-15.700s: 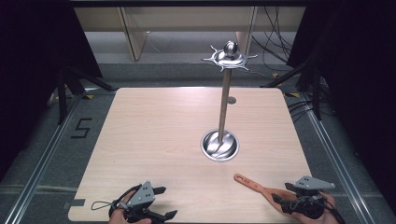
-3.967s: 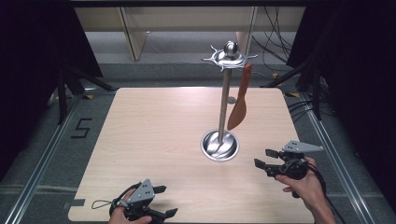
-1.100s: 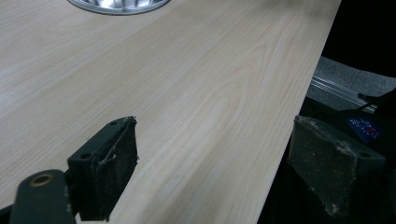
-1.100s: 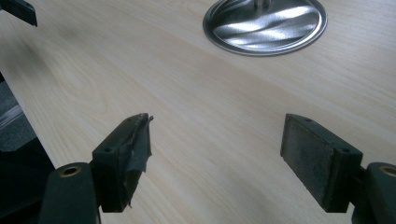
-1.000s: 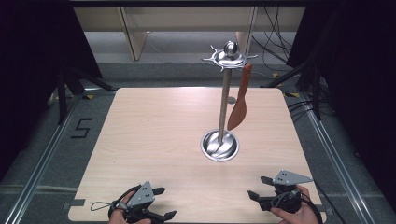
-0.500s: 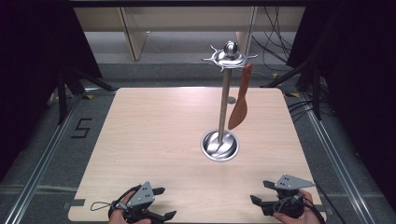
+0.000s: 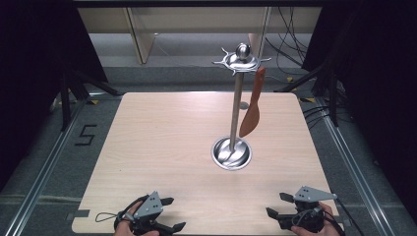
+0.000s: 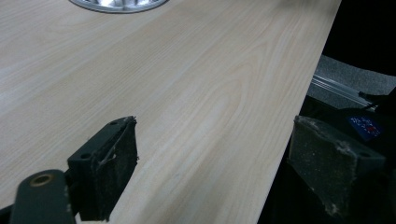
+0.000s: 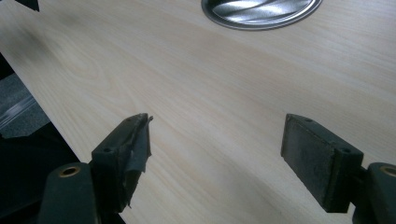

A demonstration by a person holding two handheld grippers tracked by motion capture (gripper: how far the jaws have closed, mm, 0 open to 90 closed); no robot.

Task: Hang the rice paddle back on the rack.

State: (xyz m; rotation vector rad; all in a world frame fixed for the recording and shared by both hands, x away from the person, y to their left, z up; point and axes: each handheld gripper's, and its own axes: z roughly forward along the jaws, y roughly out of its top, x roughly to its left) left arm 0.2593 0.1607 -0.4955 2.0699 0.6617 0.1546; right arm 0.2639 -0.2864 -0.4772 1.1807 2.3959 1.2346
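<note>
A steel utensil stand rises from a round base near the middle of the wooden table. From a hook under its top ring hangs a brown-red spatula, blade down. My left gripper rests at the table's near left edge, open and empty. Near the front right corner, my right gripper is also open with nothing in it. The left gripper view has its own jaws wide apart over bare wood, the stand's base far ahead. Between the spread jaws of the right gripper view lies the base.
Black curtains hang on both sides. A pale cabinet stands behind the table and cables lie on the floor at the back right. A floor mark "5" sits left of the table. Metal rails run along both sides.
The spatula went from lying on the table by my right gripper to hanging on the stand. My right gripper has since drawn back to the near right edge.
</note>
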